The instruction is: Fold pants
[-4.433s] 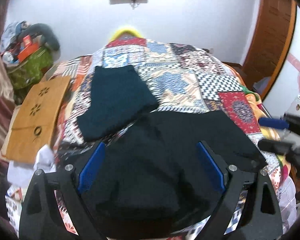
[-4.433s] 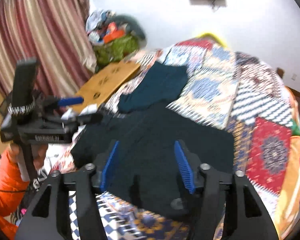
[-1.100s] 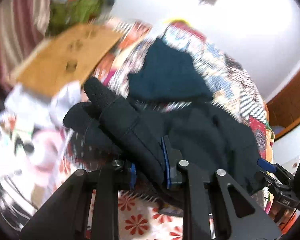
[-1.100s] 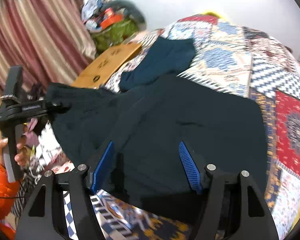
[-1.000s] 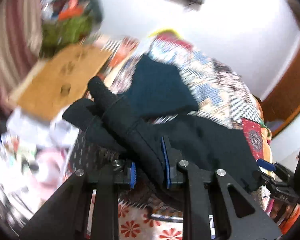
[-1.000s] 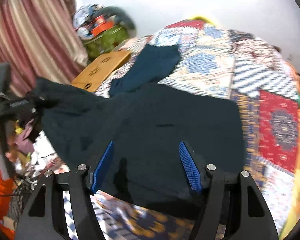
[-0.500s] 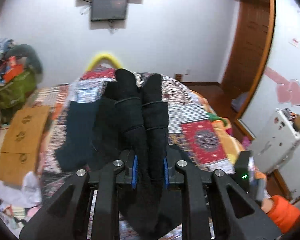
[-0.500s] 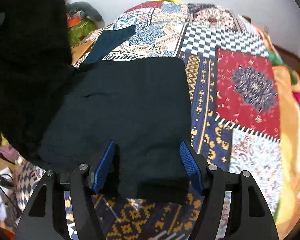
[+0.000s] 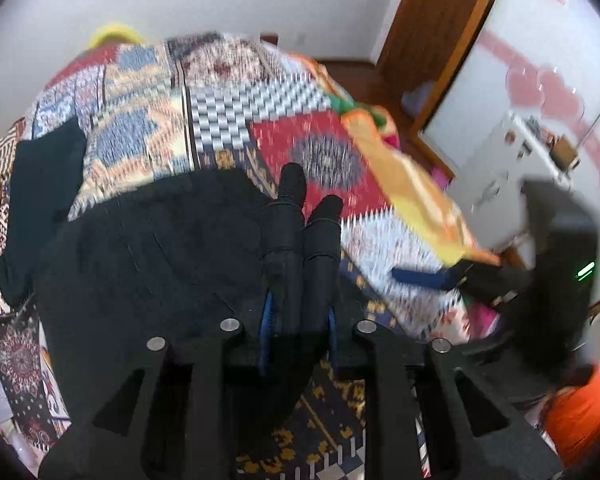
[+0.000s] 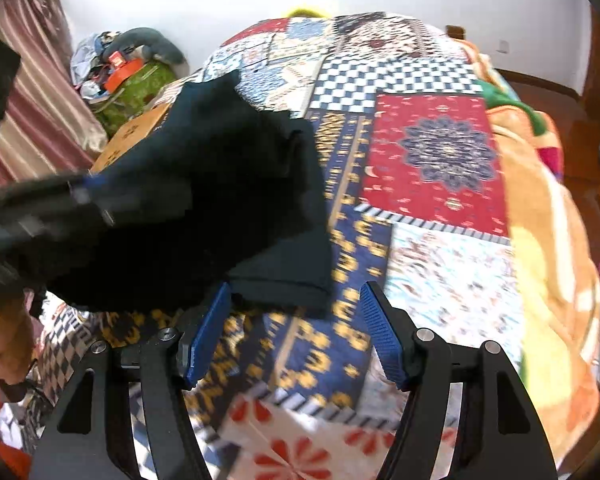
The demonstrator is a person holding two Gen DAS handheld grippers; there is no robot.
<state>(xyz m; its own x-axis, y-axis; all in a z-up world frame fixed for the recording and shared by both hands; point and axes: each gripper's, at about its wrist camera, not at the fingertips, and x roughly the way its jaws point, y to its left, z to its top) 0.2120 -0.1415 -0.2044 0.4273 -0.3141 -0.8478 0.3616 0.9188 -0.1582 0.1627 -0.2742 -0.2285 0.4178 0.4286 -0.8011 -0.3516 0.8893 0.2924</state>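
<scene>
Black pants [image 9: 160,248] lie on the patchwork bedspread [image 9: 220,104]. My left gripper [image 9: 298,312] is shut on the two leg ends [image 9: 300,224], which stick out past its fingers above the folded body. In the right wrist view the pants [image 10: 220,184] are a dark heap at the left, with the left gripper [image 10: 40,208] blurred over them. My right gripper [image 10: 296,332] is open and empty, just off the pants' near corner [image 10: 292,292]. It also shows at the right of the left wrist view [image 9: 440,276].
A second dark teal garment [image 9: 40,196] lies at the bed's left side. A wooden board [image 10: 132,140] and a pile of clutter [image 10: 128,72] sit left of the bed by a striped curtain [image 10: 32,92]. A door [image 9: 432,32] and white unit [image 9: 512,152] stand on the right.
My left gripper has carried the leg ends across and down toward the right side of the bed, folding the pants over. My right gripper has drawn back off the pants' corner.
</scene>
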